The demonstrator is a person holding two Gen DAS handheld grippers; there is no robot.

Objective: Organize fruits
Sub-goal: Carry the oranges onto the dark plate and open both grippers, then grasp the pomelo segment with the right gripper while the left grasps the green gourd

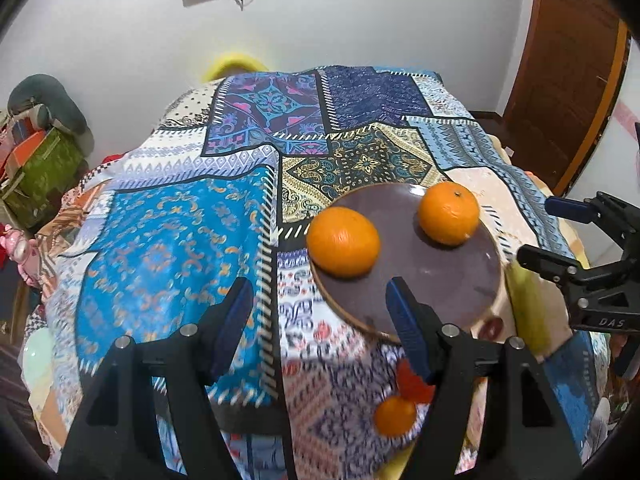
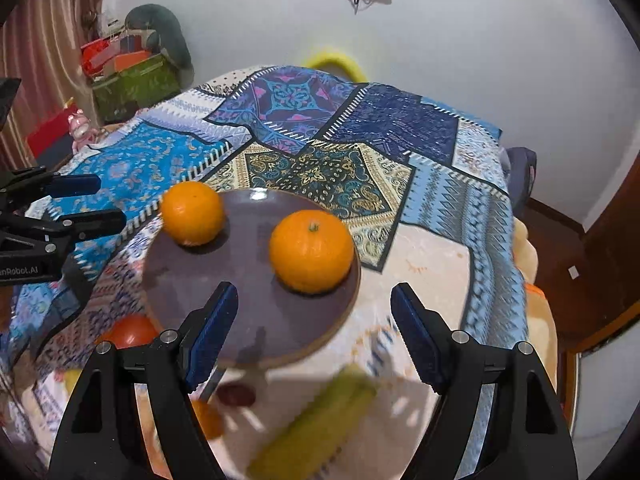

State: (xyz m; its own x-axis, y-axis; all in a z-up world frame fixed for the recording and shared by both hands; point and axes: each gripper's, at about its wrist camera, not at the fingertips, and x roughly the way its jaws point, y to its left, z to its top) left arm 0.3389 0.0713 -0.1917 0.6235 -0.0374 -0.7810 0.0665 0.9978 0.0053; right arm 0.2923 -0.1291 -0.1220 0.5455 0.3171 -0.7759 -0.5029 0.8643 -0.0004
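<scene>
A round purple plate (image 1: 448, 280) (image 2: 224, 280) lies on the patchwork cloth with two oranges on it: one at its left edge (image 1: 344, 241) (image 2: 193, 213), one at its right (image 1: 449, 213) (image 2: 312, 250). A small orange (image 1: 395, 415) (image 2: 207, 418) and a red fruit (image 1: 414, 384) (image 2: 130, 331) lie on the cloth in front of the plate. A yellow-green banana (image 2: 320, 420) lies near the front, blurred. My left gripper (image 1: 320, 312) is open and empty at the plate's near left edge. My right gripper (image 2: 314, 320) is open and empty over the plate's near right edge.
The table (image 1: 172, 232) is covered by a patterned patchwork cloth (image 2: 440, 184). A yellow chair back (image 2: 334, 60) stands behind it. Boxes and a bag (image 2: 132, 68) are piled at the far left. A brown door (image 1: 568, 64) is at the right.
</scene>
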